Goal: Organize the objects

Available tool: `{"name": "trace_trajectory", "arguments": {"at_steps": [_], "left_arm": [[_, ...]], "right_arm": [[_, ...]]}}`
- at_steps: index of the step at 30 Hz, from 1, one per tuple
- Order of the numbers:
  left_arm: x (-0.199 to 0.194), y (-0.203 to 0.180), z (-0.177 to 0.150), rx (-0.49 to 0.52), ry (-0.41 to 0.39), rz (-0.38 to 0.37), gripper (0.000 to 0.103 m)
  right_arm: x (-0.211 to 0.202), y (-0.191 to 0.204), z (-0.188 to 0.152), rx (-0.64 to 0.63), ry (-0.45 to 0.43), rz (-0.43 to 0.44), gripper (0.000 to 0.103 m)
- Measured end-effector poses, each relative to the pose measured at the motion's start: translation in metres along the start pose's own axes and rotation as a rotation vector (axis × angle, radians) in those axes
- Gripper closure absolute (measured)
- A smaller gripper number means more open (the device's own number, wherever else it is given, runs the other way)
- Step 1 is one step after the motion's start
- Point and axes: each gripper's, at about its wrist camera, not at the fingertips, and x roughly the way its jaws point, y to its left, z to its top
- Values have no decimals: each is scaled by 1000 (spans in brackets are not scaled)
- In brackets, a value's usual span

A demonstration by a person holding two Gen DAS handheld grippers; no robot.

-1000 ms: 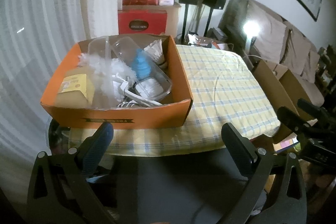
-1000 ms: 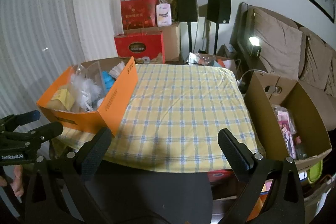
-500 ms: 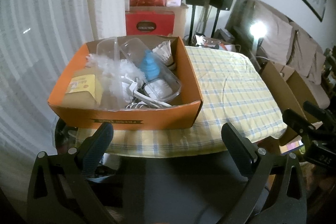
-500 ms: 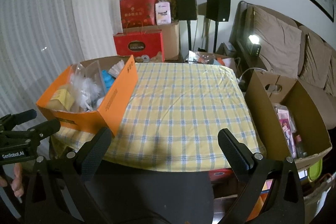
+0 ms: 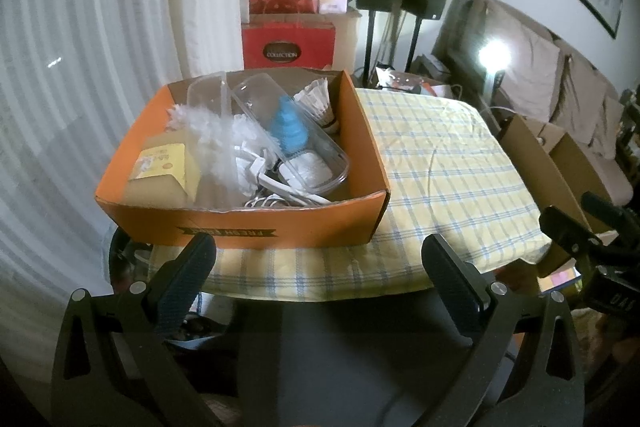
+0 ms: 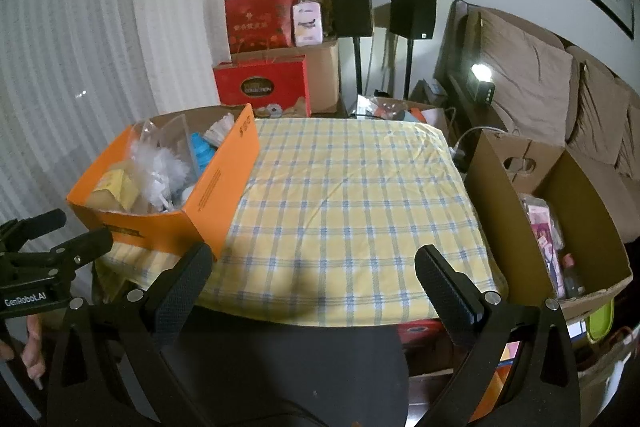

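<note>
Both claws, left gripper [image 5: 318, 259] & right gripper [image 6: 314, 269], gape wide w/ nothing held, orange box [image 5: 280, 223] just ahead-left on checked tablecloth [image 6: 352, 195], crammed w/ blue bottle [image 5: 289, 129], white fluff, contents partly hidden.

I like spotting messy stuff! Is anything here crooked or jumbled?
Yes. The orange box is a jumble: a clear tub lies tilted on feathers and cords, and the box's corner hangs off the table edge.

Table [image 6: 360, 311] covered with yellow-blue checked cloth [image 6: 352, 203]. Orange box [image 5: 280, 223] sits on cloth at near left corner, full of mixed items. Rest of cloth bare, slightly wrinkled.
</note>
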Motion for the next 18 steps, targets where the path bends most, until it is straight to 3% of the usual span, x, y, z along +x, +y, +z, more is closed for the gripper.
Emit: {"name": "trace_trajectory", "arguments": {"at_steps": [18], "left_arm": [[0,0,0,5,-2,7,0]], "right_arm": [[-1,-2,-1,1,-2,0,1]]}}
